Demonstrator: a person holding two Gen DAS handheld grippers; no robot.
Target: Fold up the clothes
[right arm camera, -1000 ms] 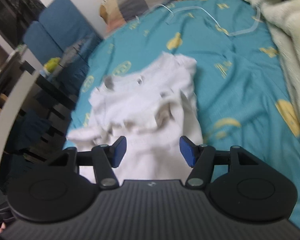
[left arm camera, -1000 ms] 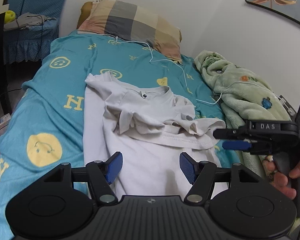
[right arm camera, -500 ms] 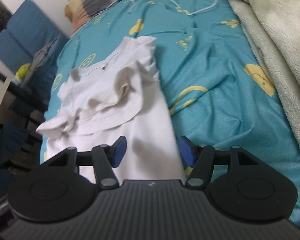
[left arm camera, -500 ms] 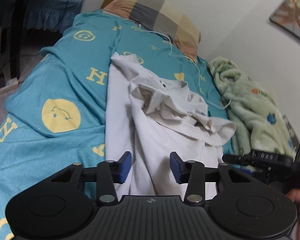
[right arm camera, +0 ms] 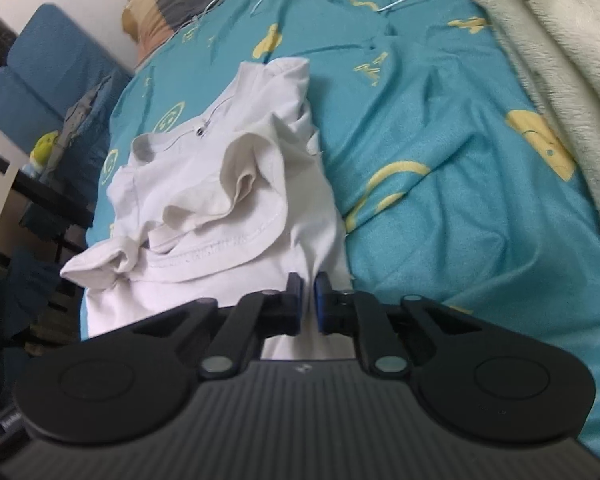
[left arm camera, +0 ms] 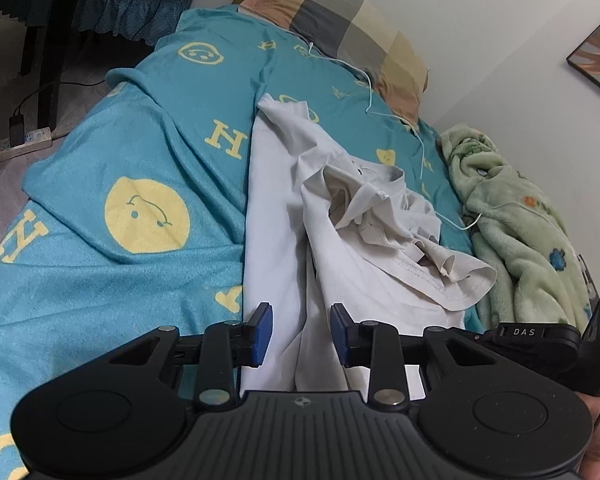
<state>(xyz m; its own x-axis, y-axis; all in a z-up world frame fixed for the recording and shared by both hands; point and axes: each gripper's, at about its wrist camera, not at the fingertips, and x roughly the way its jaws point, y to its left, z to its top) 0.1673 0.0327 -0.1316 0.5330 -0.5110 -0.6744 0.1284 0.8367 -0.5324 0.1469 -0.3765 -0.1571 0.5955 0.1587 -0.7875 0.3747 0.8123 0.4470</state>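
A white T-shirt (left arm camera: 364, 272) lies crumpled on the teal bedsheet (left arm camera: 120, 280), its collar far from me and its sleeves bunched over the middle. My left gripper (left arm camera: 300, 334) hovers over the near left part of the shirt. Its jaws are closing, a ridge of white cloth lies between the blue pads, and the pads do not press it. In the right wrist view my right gripper (right arm camera: 308, 300) is shut on the near right edge of the shirt (right arm camera: 220, 184), cloth pinched between its pads. Its black body (left arm camera: 540, 338) shows at the right of the left wrist view.
A checked pillow (left arm camera: 340, 20) lies at the head of the bed. A green fleece blanket (left arm camera: 520, 240) is heaped along the wall side, and a thin white cable (left arm camera: 416, 136) runs across the sheet. A power strip (left arm camera: 24, 144) sits on the floor, with a blue chair (right arm camera: 48, 64) beyond.
Both grippers sank toward the near end of the shirt. The right jaws went from wide open to shut on the cloth. The left jaws narrowed around a fold.
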